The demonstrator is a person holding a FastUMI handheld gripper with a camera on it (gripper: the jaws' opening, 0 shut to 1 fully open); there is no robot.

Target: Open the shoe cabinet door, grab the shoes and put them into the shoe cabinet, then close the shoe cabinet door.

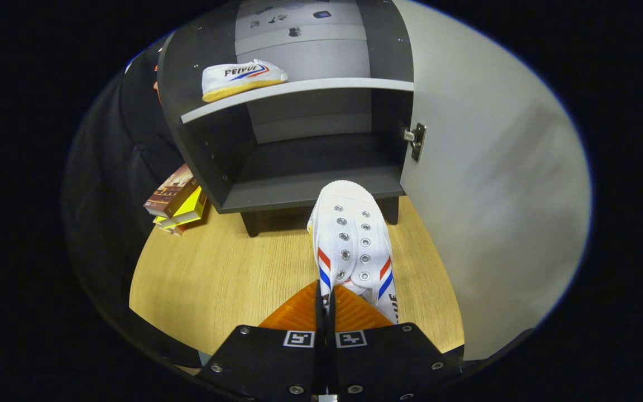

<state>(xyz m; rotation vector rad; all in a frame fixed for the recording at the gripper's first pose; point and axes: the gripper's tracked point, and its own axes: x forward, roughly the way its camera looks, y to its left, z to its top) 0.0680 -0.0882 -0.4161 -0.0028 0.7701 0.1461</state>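
Note:
My gripper [326,298] is shut on a white canvas shoe [352,240] with red and blue stripes, pinching it near its heel opening. The shoe points toe-forward, its tip reaching the front lip of the lower compartment of the dark grey shoe cabinet [305,190]. The cabinet door [489,184] stands swung wide open at the right, its hinge [415,140] showing on the inner edge. A second matching white shoe [242,78] lies on its side on the upper shelf [299,89], toward the left wall.
The cabinet stands on short legs on a light wooden floor [226,273]. A stack of books [177,200] lies on the floor just left of the cabinet. Dark cloth hangs beyond the books.

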